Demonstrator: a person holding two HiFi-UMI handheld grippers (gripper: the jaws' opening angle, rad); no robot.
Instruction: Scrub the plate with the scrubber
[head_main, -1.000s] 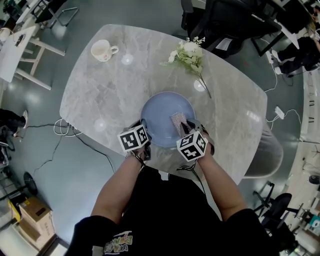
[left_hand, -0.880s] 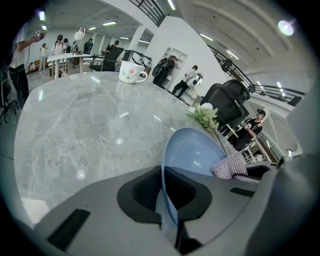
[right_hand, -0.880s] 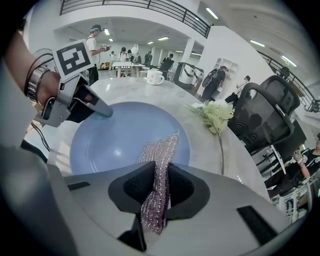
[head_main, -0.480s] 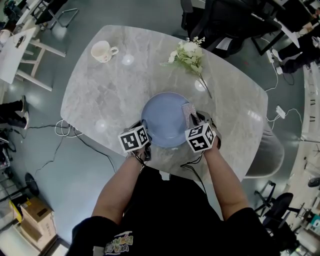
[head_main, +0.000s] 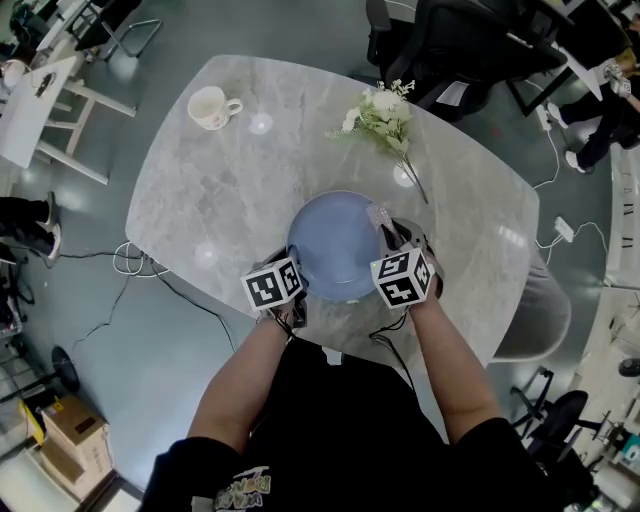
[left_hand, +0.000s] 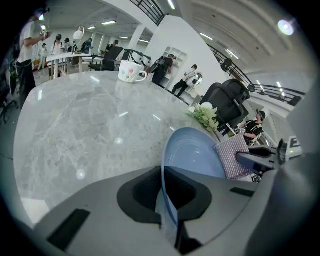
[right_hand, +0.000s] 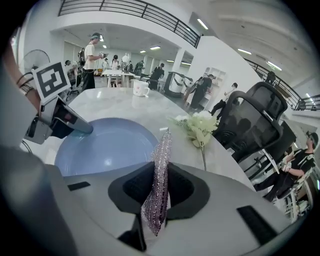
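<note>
While left gripper (left_hand: 167, 200) clamps plate (head_main: 335, 245) by near-left rim at table (head_main: 200, 180) near edge, right gripper (right_hand: 159, 189) pinches scrubber (right_hand: 161, 150) edge-on. Long axis fwd, over plate's right rim. Plate centre lies left of scrubber, so next stroke prob leftward.

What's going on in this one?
A person at a marble table has a gripper in each hand. The left gripper has its jaws clamped on the near rim of a blue plate. The right gripper pinches a silvery scrubber at the plate's right edge. A mug and flowers sit farther back.
</note>
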